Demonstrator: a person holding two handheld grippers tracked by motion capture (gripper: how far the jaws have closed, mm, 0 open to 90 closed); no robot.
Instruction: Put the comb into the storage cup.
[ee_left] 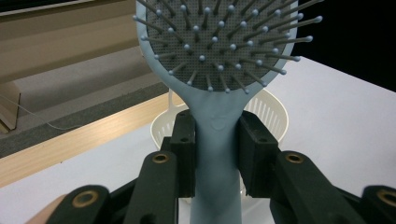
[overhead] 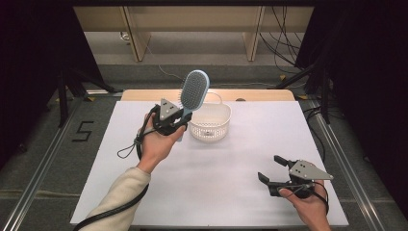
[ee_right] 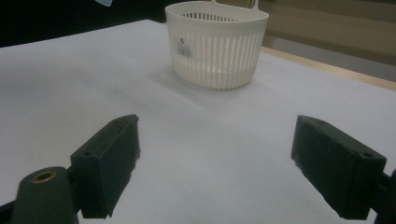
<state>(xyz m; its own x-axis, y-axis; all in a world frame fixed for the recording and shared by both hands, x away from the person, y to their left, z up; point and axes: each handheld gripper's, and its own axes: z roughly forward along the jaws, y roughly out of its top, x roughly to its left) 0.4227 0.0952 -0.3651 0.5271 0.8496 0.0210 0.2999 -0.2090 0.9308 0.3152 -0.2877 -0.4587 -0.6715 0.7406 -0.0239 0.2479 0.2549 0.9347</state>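
Clamping the hairbrush (ee_left: 215, 154), the left gripper (ee_left: 215, 156) hides its lower handle.

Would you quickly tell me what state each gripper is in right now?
Left gripper: shut on the hairbrush handle, held up beside the basket.
Right gripper: open, nothing between its jaws, low over the table.

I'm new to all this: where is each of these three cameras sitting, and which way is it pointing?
High view: above the person's side, looking forward and down on the white table; both forearms and hands show, with the left gripper and right gripper.
Left gripper view: rides the left gripper, looking along its jaws clamped on the blue hairbrush; a bit of hand shows.
Right gripper view: rides the right gripper, low over the table, jaws apart.
Shared: all three show the white basket.
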